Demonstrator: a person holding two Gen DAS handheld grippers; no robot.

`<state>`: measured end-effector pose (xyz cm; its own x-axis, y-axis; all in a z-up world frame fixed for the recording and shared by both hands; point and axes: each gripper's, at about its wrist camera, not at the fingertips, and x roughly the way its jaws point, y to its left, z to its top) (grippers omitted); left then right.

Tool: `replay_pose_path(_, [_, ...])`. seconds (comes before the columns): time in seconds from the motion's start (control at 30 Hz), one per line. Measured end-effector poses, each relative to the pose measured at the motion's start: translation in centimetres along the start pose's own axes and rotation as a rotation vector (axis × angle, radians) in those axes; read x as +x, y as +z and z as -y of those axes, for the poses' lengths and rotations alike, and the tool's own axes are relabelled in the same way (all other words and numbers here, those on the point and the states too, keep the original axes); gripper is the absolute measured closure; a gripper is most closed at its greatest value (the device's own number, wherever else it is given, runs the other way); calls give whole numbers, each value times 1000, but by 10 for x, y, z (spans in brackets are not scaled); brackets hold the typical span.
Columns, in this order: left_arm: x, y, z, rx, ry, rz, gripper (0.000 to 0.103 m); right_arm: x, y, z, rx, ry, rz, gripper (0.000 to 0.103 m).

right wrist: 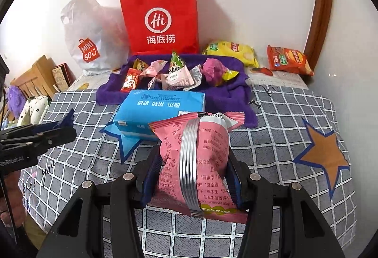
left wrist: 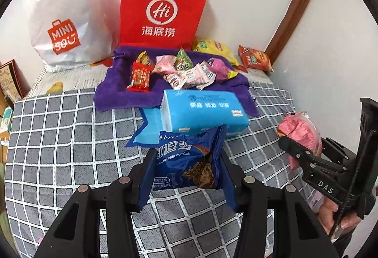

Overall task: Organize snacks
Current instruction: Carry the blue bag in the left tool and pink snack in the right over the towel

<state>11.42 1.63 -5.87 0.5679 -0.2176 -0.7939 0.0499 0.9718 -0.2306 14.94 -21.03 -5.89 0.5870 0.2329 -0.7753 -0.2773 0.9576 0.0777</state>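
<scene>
Low in each wrist view, the left gripper (left wrist: 186,163) pinches a blue chocolate chip cookie packet (left wrist: 189,161) and the right gripper (right wrist: 192,170) clamps a pink snack packet (right wrist: 200,158), both above the grey checked bedspread (left wrist: 70,139), with small wrapped snacks (left wrist: 179,69) heaped on a purple towel (left wrist: 113,95) at upper centre before a red paper bag (left wrist: 163,10).

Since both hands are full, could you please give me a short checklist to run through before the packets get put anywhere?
1. Left gripper pinching the blue cookie packet on both sides: ok.
2. Right gripper pinching the pink snack packet on both sides: ok.
3. Both packets lifted off the checked bedcover: ok.
4. Cookie packet sealed: cannot tell.
5. Room on the purple towel: not ok at the middle, where small packets crowd it; its front edge shows bare cloth.
6. Red paper bag upright: ok; its opening is hidden.
</scene>
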Motion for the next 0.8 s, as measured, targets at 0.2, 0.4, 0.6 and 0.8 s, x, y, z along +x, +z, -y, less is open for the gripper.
replay_pose_path(0.2, [-10, 15, 4, 19, -2, 20, 56, -12, 19, -5, 6, -5, 42, 52])
replay_pose_path(0.4, [-10, 32, -2, 20, 3, 35, 56, -15, 40, -5, 28, 14, 66, 52])
replay_pose_path(0.6, [-9, 48, -10, 13, 15, 50, 56, -8, 61, -4, 32, -1, 81, 52])
replay_pose_path(0.8, [-8, 69, -18, 7, 36, 66, 56, 1, 81, -3, 34, 5, 96, 52])
